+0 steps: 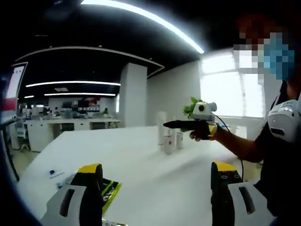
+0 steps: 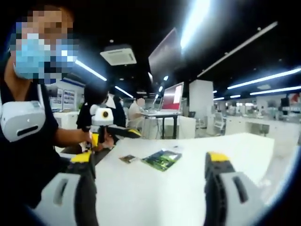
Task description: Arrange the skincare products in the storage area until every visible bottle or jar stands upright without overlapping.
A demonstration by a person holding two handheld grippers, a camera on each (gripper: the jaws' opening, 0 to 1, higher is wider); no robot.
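Observation:
Several white skincare bottles stand upright in a tight cluster toward the far side of the white table. My left gripper is open and empty, held low over the near part of the table, well short of the bottles. A person's hand holds my right gripper just above and beside the cluster, its dark jaws pointing left. Its own view has the right gripper open with nothing between its jaws. There the left gripper shows at the table's left edge. A blurred white shape sits at the far right.
A green printed packet lies flat on the table beside a small card. A small blue-and-white item lies near the left edge. A green plant stands behind the bottles. Desks, monitors and people fill the room beyond.

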